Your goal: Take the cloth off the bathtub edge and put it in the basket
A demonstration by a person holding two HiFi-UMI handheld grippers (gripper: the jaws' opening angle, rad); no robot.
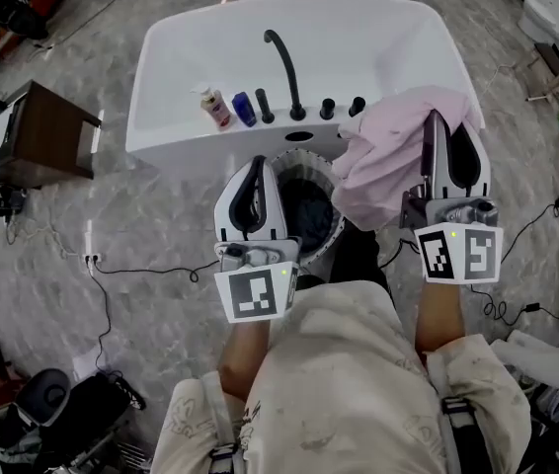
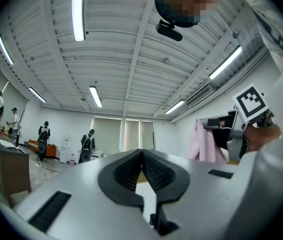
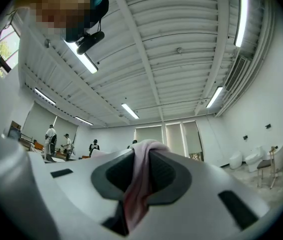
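The pink cloth [image 1: 383,161] is clamped between the right tongs [image 1: 437,122]. In the right gripper view, the fabric [image 3: 137,184] is seen pinched at the tips of the right tongs [image 3: 141,147], folded over them and trailing down between the dark pads [image 3: 166,174]. In the head view, the cloth is bunched and hangs over the near right corner of the white bathtub [image 1: 359,33], just to the right of the basket [image 1: 335,227]. Whether it touches the bathtub edge cannot be determined.

The left tongs [image 1: 258,162] are positioned over the basket. In the left gripper view, the left tongs [image 2: 142,152] are seen brought together at the tips with nothing between them.

The basket stands on the floor against the near side of the bathtub, and dark fabric [image 1: 309,215] is contained in it. A black faucet [image 1: 284,67] and two bottles [image 1: 216,108] are located on the near bathtub edge.
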